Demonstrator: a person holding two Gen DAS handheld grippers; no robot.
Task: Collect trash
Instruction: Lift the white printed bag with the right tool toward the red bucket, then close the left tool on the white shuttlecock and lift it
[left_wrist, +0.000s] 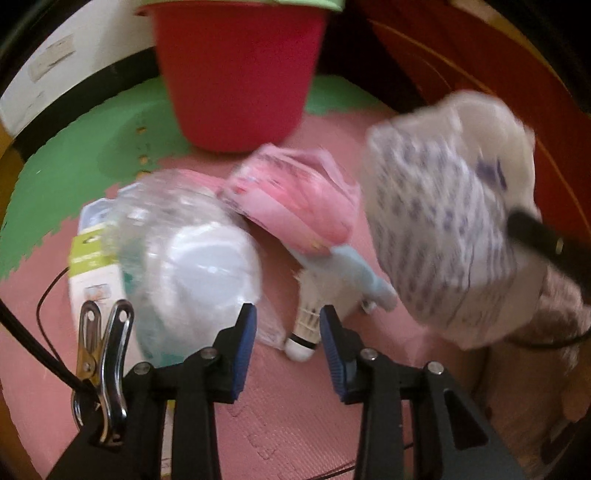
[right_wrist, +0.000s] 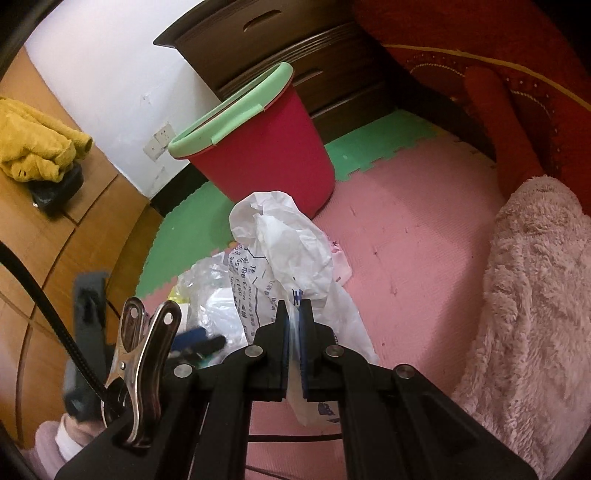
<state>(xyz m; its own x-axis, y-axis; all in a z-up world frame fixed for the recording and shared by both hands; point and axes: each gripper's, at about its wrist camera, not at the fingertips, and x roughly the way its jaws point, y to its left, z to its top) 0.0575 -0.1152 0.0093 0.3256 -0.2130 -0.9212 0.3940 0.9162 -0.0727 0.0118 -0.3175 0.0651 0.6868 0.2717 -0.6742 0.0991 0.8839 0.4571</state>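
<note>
Pink foam floor mat (right_wrist: 413, 258), edged with green tiles toward the wall, carries the whole scene. On it, the right gripper (right_wrist: 294, 314) has its fingers clenched on a crumpled white plastic bag (right_wrist: 295, 243) printed with blue text; the film is pinched between the blue pads, rises ahead of the fingertips and also hangs below them. In the left wrist view this same bag (left_wrist: 443, 229) appears blurred, up and to the right of the left fingers.

The left gripper (left_wrist: 288, 314) has its fingers released, with nothing pressed between the pads. In the gap between them, just ahead of the tips, a shuttlecock (left_wrist: 304, 321) lies on the mat. Left of the left finger, a clear plastic blister package (left_wrist: 184, 251) rests over a green-labelled card, close against that finger. Ahead of the gap, a pink wrapper (left_wrist: 295, 195) lies crumpled, with a pale blue piece trailing from it toward the shuttlecock.

Beyond all of this, straight ahead of both pairs of fingers, a red bin (right_wrist: 266, 155) with a light green rim stands upright on the mat. Behind it is a dark wooden dresser (right_wrist: 280, 48). To the right of the right fingers a person's leg in fluffy pink fabric (right_wrist: 528, 295) stretches along the mat.
</note>
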